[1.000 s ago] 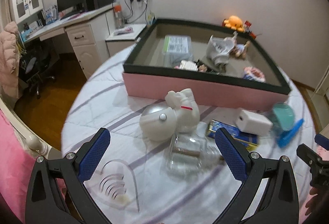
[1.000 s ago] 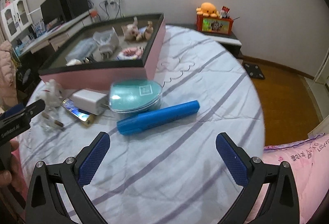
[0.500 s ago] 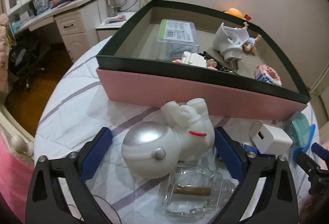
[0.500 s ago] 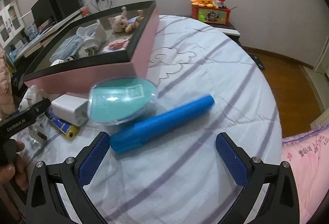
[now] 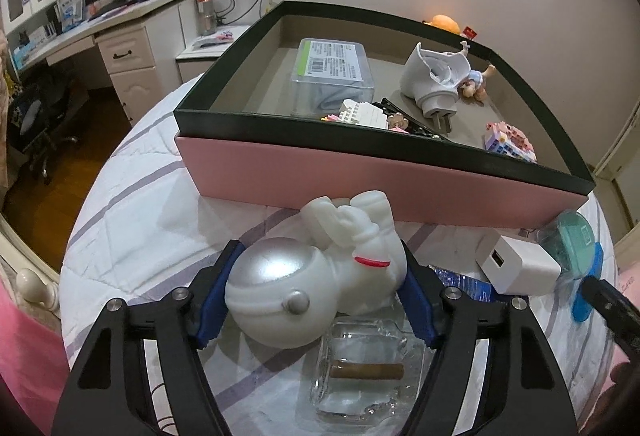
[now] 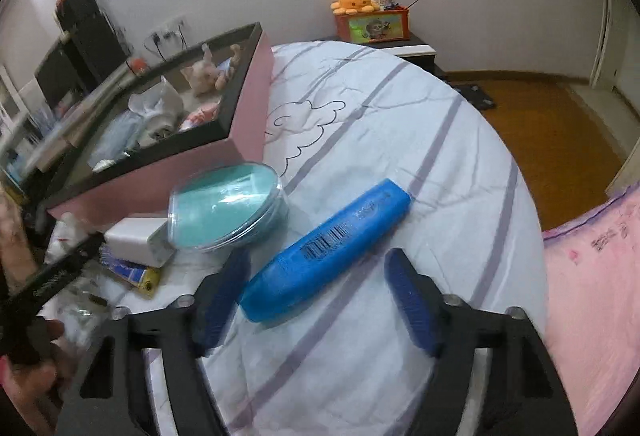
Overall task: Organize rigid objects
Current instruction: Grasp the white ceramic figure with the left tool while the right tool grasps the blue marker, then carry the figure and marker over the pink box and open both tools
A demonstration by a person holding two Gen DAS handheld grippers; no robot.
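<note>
A white astronaut figure with a silver helmet lies on the bed in front of the pink box. My left gripper has its blue pads against both sides of the figure. A blue oblong case lies on the quilt in the right wrist view. My right gripper straddles its near end, the left pad close to it, the right pad apart. A round teal tin and a white charger lie beside the box.
The box holds a clear plastic case, a white plug, a doll and small brick toys. A clear glass dish lies just below the figure. A desk stands far left; wooden floor lies off the bed's right edge.
My left gripper moved forward and closed onto the astronaut figure. My right gripper moved forward and narrowed around the near end of the blue case.
</note>
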